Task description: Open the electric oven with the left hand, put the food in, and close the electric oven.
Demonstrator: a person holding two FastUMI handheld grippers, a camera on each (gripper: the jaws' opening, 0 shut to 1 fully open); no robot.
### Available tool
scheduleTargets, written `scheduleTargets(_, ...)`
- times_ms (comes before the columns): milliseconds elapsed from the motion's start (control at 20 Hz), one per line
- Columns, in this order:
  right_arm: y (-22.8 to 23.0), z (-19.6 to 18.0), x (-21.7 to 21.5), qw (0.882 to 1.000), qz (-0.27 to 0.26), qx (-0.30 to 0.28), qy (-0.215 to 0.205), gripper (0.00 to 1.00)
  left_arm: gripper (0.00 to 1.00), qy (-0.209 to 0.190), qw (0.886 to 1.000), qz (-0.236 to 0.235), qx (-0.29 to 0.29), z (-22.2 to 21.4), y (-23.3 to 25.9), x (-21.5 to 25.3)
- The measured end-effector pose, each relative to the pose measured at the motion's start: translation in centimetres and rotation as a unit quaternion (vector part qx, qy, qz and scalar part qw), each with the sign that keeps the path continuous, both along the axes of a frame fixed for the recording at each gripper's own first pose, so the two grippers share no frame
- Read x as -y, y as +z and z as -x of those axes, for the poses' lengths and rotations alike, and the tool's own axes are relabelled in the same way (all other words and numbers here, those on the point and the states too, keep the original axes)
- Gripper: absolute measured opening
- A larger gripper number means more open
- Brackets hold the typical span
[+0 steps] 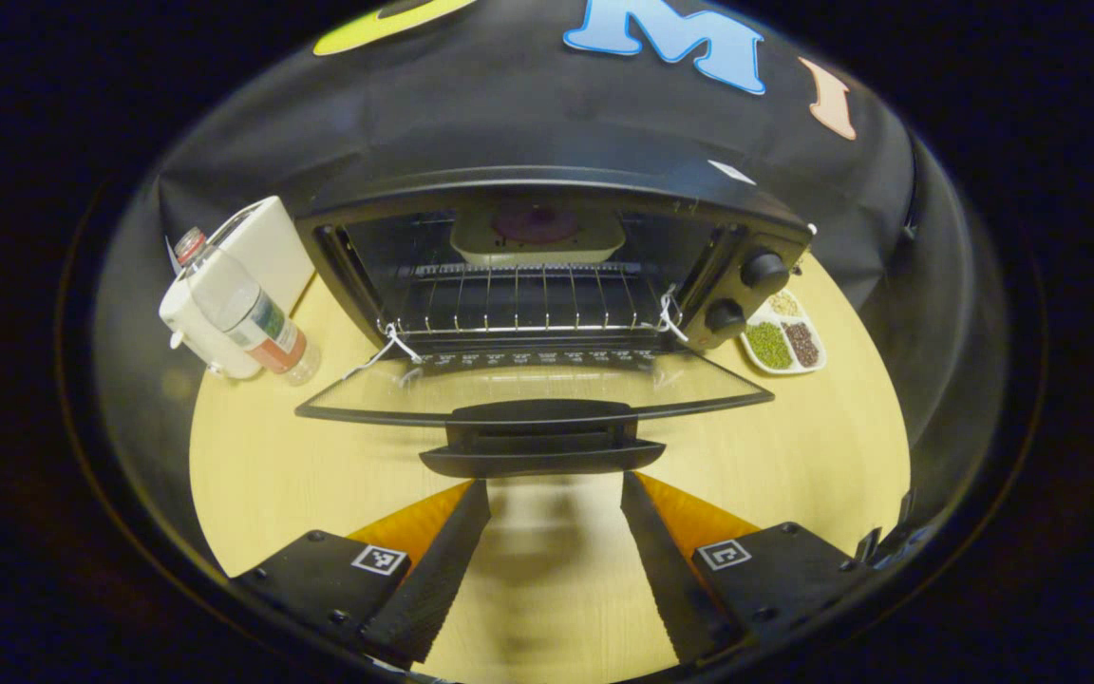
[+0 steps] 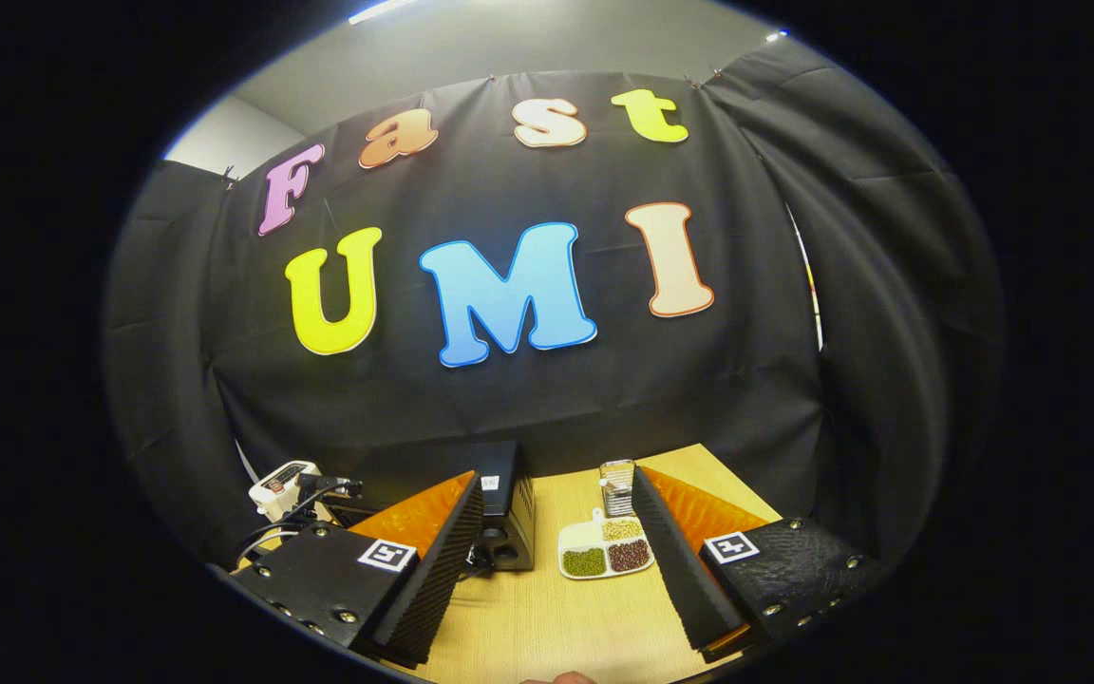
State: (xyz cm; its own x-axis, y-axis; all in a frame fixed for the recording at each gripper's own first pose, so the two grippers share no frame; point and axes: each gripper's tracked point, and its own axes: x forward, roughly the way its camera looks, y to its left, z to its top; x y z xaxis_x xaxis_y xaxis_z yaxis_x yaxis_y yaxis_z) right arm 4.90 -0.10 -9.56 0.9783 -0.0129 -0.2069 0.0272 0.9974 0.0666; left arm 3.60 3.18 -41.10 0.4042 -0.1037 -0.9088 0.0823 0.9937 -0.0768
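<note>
Left gripper (image 1: 555, 560): fingers spread, nothing between them, low over the table (image 1: 272, 475), just short of the door handle (image 1: 539, 446). Oven (image 1: 547, 256) door (image 1: 528, 385) down flat, open toward the camera. Inside, wire rack (image 1: 518, 299); pale dish (image 1: 537, 236) with a dark centre at the back of the cavity. Two knobs (image 1: 763, 273) on the oven's right. Bottle (image 1: 243, 309) leaning against a white appliance (image 1: 267, 247) to its left; divided tray (image 1: 784, 337) of beans to its right.

Right gripper (image 2: 555, 570): fingers apart, empty, above the table. Beyond them, the tray (image 2: 604, 551), a glass jar (image 2: 616, 486) behind it, the oven's side (image 2: 507, 503) to the left.
</note>
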Motion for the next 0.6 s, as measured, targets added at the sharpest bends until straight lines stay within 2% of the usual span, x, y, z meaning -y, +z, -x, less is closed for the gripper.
scheduleTargets(200, 0.2, 0.5, 0.8, 1.0, 0.004, -0.001, -0.003, 0.95, 0.95, 0.001, 1.0, -0.002, 0.023, -0.9, 1.7, 0.0)
scheduleTargets(250, 0.1, 0.6, 1.1, 1.0, 0.006, -0.003, -0.003, 0.95, 0.99, 0.004, 1.0, -0.001, 0.026, -1.2, 1.9, 0.0)
scheduleTargets(300, 0.0, 0.5, 1.3, 1.0, 0.008, -0.003, -0.004, 0.95, 0.95, 0.008, 1.0, -0.002, 0.03, -1.4, 2.2, -0.1)
scheduleTargets(450, 0.3, 0.6, 1.9, 1.0, 0.004, -0.003, -0.008, 0.95, 0.95, 0.016, 0.999, 0.0, 0.042, -2.0, 2.9, -0.2)
scheduleTargets(500, 0.1, 0.5, 2.0, 1.0, 0.004, -0.004, -0.009, 0.95, 0.99, 0.019, 0.999, 0.005, 0.044, -2.2, 3.1, -0.1)
scheduleTargets(550, 0.0, 0.4, 2.2, 1.0, 0.004, -0.006, -0.008, 0.95, 0.95, 0.022, 0.999, 0.005, 0.048, -2.5, 3.4, -0.2)
scheduleTargets(600, -0.2, 0.5, 2.2, 1.0, 0.005, -0.007, -0.007, 0.95, 0.99, 0.025, 0.998, 0.004, 0.051, -2.7, 3.6, -0.4)
